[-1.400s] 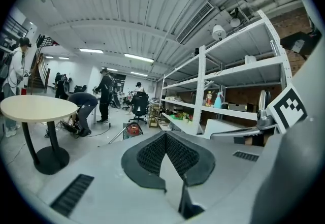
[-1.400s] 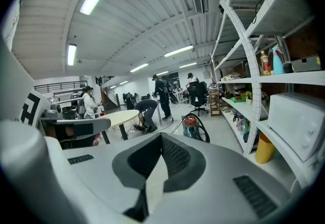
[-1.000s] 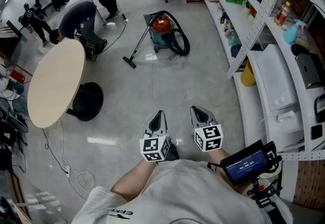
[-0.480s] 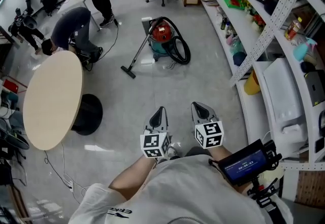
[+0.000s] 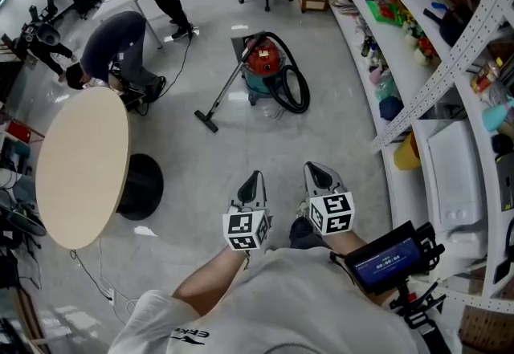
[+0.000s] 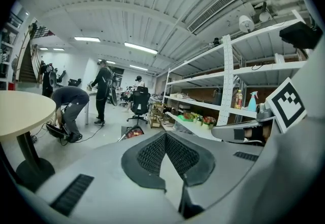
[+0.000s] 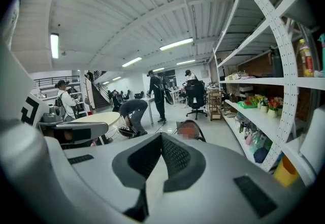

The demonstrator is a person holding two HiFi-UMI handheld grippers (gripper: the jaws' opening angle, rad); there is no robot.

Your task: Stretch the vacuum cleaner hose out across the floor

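Grey floor [image 5: 265,144] lies open between table [image 5: 80,168], shelving [image 5: 450,59] and vacuum cleaner [image 5: 263,63].

Tongs [image 6: 165,135] closed, empty, vacuum cleaner [image 6: 133,132] beyond

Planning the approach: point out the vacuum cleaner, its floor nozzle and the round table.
vacuum cleaner [image 5: 263,60], head view, on its red top.
floor nozzle [image 5: 206,121], head view, on the middle of the black bar.
round table [image 5: 80,166], head view, on its bare beige top.

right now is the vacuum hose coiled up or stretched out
Coiled: the black hose curls in a loop against the red vacuum cleaner, not laid out across the floor.
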